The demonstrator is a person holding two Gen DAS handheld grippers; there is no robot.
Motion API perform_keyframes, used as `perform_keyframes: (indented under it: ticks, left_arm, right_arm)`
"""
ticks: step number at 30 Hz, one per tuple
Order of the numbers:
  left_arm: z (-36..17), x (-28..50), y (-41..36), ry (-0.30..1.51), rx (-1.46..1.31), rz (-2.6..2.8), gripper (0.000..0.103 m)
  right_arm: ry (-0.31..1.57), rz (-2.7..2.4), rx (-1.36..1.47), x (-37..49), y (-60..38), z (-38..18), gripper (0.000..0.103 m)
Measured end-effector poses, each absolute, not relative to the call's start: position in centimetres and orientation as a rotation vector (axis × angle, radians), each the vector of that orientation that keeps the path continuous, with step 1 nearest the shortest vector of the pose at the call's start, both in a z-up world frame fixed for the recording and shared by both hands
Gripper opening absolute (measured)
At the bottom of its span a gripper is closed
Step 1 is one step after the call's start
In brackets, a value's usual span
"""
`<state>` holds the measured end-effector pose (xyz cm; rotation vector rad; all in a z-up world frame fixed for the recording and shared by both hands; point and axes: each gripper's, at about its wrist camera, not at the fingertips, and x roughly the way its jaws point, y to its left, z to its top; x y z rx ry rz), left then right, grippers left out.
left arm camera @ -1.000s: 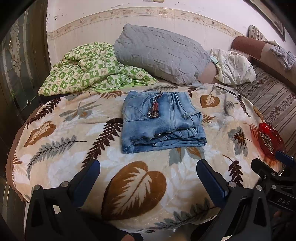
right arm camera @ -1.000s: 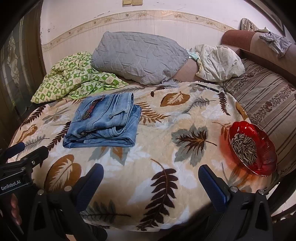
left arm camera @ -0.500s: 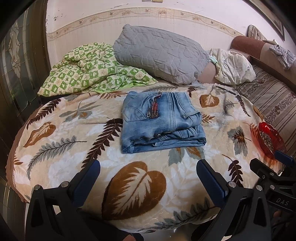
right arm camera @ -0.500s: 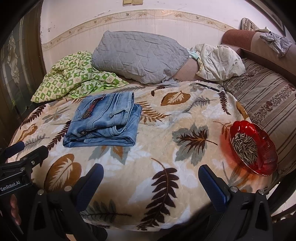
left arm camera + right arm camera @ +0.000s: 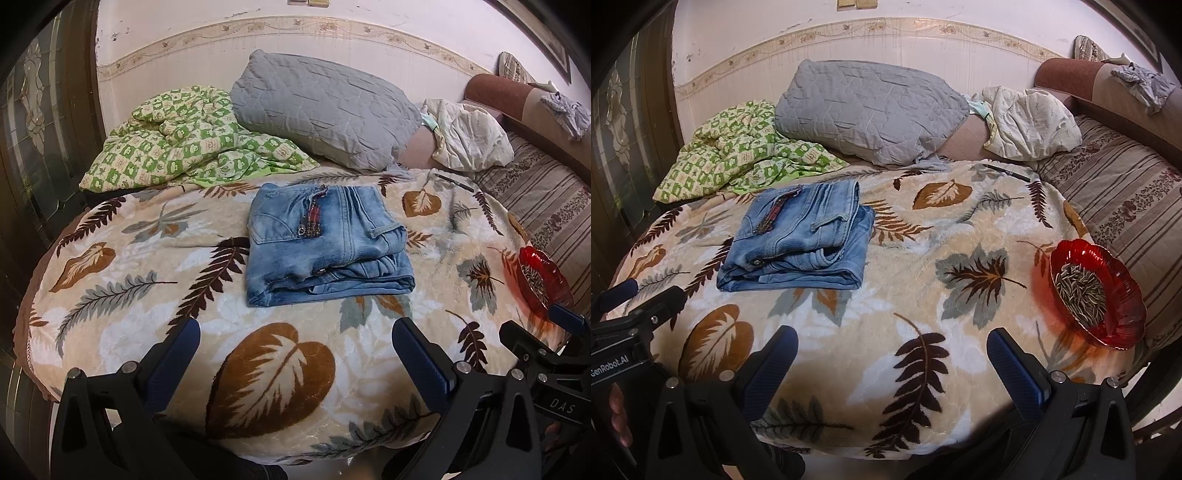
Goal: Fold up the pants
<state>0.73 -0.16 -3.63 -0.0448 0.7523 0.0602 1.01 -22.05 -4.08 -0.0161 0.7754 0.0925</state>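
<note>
On my left, the left gripper (image 5: 295,347) hangs over the bed's near edge, fingers (image 5: 177,350) spread wide and empty; the folded pants (image 5: 327,245) lie ahead on the leaf-print blanket (image 5: 122,266). My right gripper (image 5: 892,354) is likewise wide apart, holding nothing; a red bowl (image 5: 1123,295) sits at right.

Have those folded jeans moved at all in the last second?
No. The jeans lie in the same place on the leaf blanket, their near edge still just beyond the big brown leaf.

The left view's edge and the other tool's arm cut off the red bowl (image 5: 543,280). Only fingertips of a hand (image 5: 618,417) show in the right view. The inner layers of the jeans (image 5: 798,240) are hidden.
</note>
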Motion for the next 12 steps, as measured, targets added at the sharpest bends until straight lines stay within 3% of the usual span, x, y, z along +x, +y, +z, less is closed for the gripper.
perform_keyframes:
  ticks: [12]
  left_arm:
    - [-4.00, 0.42, -0.29, 0.750, -0.058, 0.076, 0.103]
  right_arm:
    - [0.782, 0.094, -0.020, 1.22, -22.19, -4.25, 0.103]
